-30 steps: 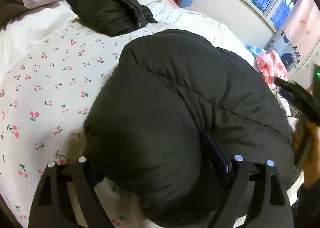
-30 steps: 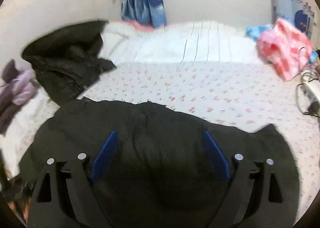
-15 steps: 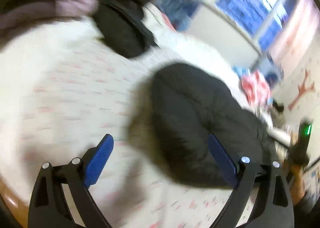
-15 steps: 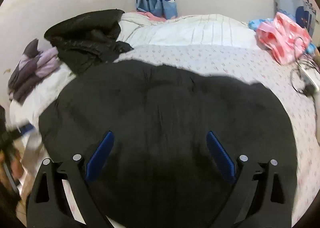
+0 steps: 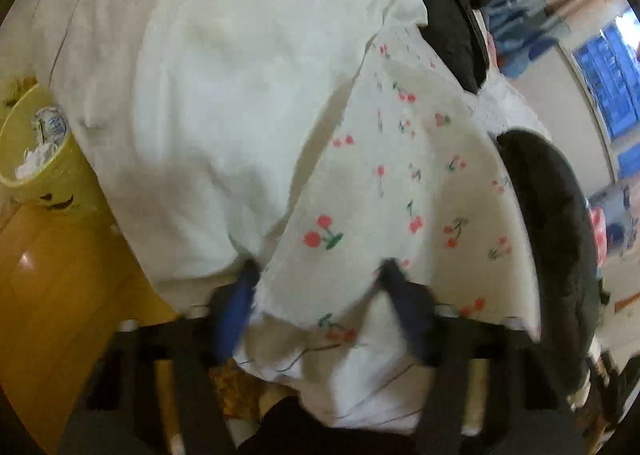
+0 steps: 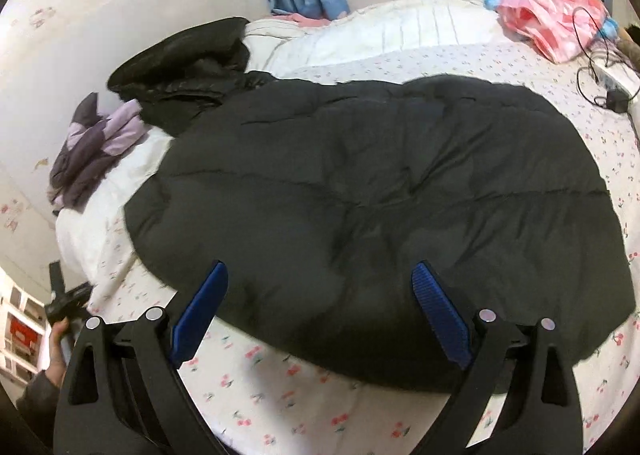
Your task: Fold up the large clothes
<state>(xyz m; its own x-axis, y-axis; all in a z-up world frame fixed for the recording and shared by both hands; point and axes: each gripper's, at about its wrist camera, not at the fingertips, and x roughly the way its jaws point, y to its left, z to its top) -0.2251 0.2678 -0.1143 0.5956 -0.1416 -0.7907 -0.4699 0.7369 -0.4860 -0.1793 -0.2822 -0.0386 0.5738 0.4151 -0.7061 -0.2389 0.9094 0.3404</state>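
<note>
1. The left gripper (image 5: 320, 307) has just been closing its jaws, and a corner of the cherry-print sheet (image 5: 384, 199) lies between its blue pads (image 5: 236, 311). The view is blurred, so whether the pads press the cloth I cannot tell.
2. The right gripper (image 6: 320, 319) stands wide open, its blue pads (image 6: 440, 319) over the near edge of the black puffer jacket (image 6: 380, 207) and holding nothing.
3. In the right wrist view the black puffer jacket lies spread flat on the sheet in the middle of the bed (image 6: 400, 31), its quilted side up, its near hem between the two fingers.
4. In the left wrist view the same jacket shows only as a dark edge at the right, well apart from that gripper.
5. To the left of the sheet corner a plain white quilt (image 5: 208, 95) hangs over the bed's side.
6. A second black coat (image 6: 188, 67) is heaped at the far left of the bed, touching the jacket's far-left edge, with a purple garment (image 6: 96, 147) just beside it.
7. A pink checked cloth (image 6: 556, 19) lies at the far right, near some cables (image 6: 596, 67).
8. A yellow bin (image 5: 44, 163) stands on the wooden floor (image 5: 60, 287), left of the bed.
9. A person's hand (image 6: 58, 351) shows at the lower left of the right wrist view.
</note>
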